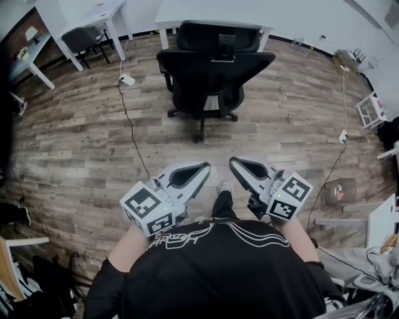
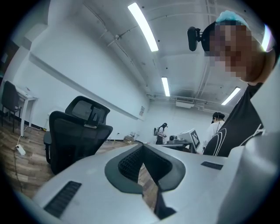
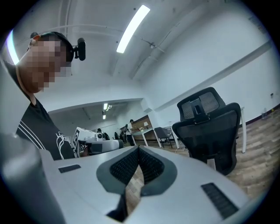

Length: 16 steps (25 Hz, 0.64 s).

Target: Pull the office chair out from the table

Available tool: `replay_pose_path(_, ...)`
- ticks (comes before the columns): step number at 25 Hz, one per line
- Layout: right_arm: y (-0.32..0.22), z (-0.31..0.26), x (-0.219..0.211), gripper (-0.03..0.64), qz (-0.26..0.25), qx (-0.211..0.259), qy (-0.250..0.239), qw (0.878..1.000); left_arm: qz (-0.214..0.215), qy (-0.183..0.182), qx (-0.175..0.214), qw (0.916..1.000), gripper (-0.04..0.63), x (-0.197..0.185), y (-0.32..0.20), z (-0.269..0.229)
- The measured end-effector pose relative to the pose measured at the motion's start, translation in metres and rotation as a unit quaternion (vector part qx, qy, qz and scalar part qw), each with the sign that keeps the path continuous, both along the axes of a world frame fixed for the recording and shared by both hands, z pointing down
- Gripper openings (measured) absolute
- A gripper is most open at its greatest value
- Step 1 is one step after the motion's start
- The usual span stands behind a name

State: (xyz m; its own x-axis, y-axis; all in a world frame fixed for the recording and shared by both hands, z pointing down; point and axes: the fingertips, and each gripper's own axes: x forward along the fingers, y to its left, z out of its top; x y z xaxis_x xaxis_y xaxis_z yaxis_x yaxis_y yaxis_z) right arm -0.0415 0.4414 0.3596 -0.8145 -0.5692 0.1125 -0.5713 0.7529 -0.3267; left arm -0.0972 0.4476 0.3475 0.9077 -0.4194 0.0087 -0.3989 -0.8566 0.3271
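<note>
Closest in, both tools sit just in front of my body, tips angled toward each other. Left gripper [image 1: 204, 167]: jaws fully together, nothing between them. Right gripper [image 1: 234, 162]: same, closed tight and empty. Each carries a marker cube [image 1: 148, 210] with black-and-white square codes only. My T-shirt [image 1: 206, 274] has a white script print on the chest, but it's upside down and foreshortened, so I can't read it. One shoe [image 1: 224, 186] shows between the grippers.

The office chair [image 1: 212, 71] stands well apart from both grippers, straight ahead on the wood floor [image 1: 75, 143] and just in front of the white table [image 1: 212, 14]. Its long axis is upright. Backrest and headrest face me, so the seat points at the table. The seat is hidden behind the backrest, and I can't tell whether it reaches under the tabletop. One leg of the star base points toward me. The table is cut off by the top edge of the head view.

A black cable [image 1: 129, 121] runs over the floor left of the chair to a white power adapter [image 1: 126, 80]. Far left there's a second white table [image 1: 93, 19] with another chair [image 1: 83, 38]. The left gripper view shows people [image 2: 162, 132] at distant desks, too small to make out.
</note>
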Motion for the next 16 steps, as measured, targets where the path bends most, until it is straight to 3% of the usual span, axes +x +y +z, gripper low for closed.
replay_pose_path(16, 0.009, -0.001, 0.014, 0.035, 0.010, 0.007, 0.008, 1.000, -0.012, 0.028, -0.038, 0.9988, 0.006, 0.005, -0.003, -0.003)
